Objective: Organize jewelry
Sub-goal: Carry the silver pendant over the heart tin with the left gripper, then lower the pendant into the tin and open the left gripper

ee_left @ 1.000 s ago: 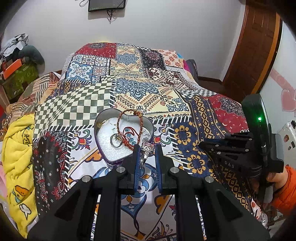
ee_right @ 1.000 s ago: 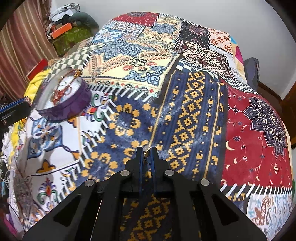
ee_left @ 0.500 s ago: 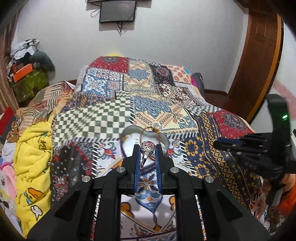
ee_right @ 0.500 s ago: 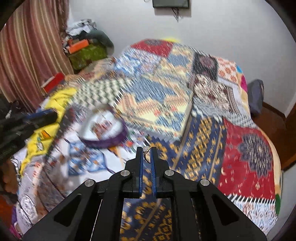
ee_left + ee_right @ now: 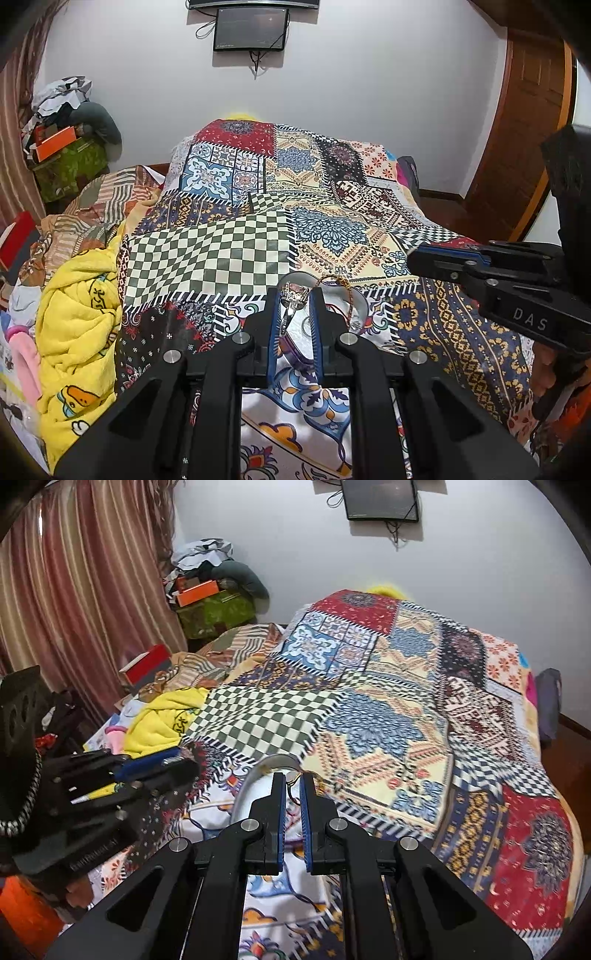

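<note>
Currently the left gripper (image 5: 294,299) is pinching a silver ring (image 5: 291,295) between its blue pads (image 5: 273,332); the ornate head sits right at the tips and the band hangs down into the gap. Heart-shaped tin (image 5: 360,306) lies just ahead of and below the tips, mostly hidden behind the fingers. A beaded bangle (image 5: 338,282) leans on its rim just right of the tips.

Right gripper (image 5: 291,779): jaws nearly together with a narrow gap. Something thin, maybe wire or thread, shows at the tips, but I can't tell if it's actually gripped. Same tin (image 5: 258,775) sits just in front of it, slightly left; that view is motion-blurred.

Risks, as I judge them:
- Ring is held at the very tip by its irregular head. Little contact area, so a jolt or slight loosening could let it rotate out and drop onto the patchwork quilt (image 5: 207,254), where it would be hard to spot against the print.
- Tin is largely occluded by the left fingers, so a release could easily miss it or bounce off the rim.
- Bangle sits in the drop path; the ring or a finger could snag it and tip it out.
- Both grippers sit close over the same tin: collision risk.
- Soft bed under the tin, so pressing the rim may tilt it.
</note>
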`<state>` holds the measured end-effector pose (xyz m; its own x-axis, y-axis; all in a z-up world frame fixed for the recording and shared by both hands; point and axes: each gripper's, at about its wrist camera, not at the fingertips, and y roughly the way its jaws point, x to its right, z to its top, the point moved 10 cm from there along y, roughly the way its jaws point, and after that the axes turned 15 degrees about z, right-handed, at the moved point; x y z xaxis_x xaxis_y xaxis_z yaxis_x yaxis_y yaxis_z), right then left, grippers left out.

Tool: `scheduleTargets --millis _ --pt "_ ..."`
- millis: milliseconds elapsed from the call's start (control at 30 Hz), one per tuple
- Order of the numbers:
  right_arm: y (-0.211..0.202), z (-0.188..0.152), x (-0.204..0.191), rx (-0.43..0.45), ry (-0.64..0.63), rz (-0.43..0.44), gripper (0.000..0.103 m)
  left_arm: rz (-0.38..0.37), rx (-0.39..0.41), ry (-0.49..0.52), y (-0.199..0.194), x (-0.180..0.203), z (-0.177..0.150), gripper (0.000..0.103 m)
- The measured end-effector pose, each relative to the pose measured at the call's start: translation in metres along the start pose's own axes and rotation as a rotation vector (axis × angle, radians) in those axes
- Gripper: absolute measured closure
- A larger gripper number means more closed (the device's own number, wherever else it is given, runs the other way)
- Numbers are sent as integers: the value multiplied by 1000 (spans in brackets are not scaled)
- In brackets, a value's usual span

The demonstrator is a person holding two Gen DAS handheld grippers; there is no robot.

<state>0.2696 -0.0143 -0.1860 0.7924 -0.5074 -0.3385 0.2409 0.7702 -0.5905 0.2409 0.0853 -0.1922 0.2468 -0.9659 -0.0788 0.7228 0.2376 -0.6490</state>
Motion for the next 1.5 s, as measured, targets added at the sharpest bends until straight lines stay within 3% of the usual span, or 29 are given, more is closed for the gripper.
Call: scheduleTargets --millis 700,1167,1267,1367,1500 --pt "60 -19 22 -132 52 72 96 -35 -130 10 66 17 -30 89" --pt "73 -35 26 -207 91 99 96 -47 -132 47 65 24 -29 89" --pt "62 -31 22 -194 91 100 93 -40 -126 42 58 20 -27 89" --pt "46 -22 14 -158 60 75 81 -32 -108 27 48 14 -20 89" --pt "16 -6 -1 -84 11 35 80 -24 -64 4 25 5 -6 89"
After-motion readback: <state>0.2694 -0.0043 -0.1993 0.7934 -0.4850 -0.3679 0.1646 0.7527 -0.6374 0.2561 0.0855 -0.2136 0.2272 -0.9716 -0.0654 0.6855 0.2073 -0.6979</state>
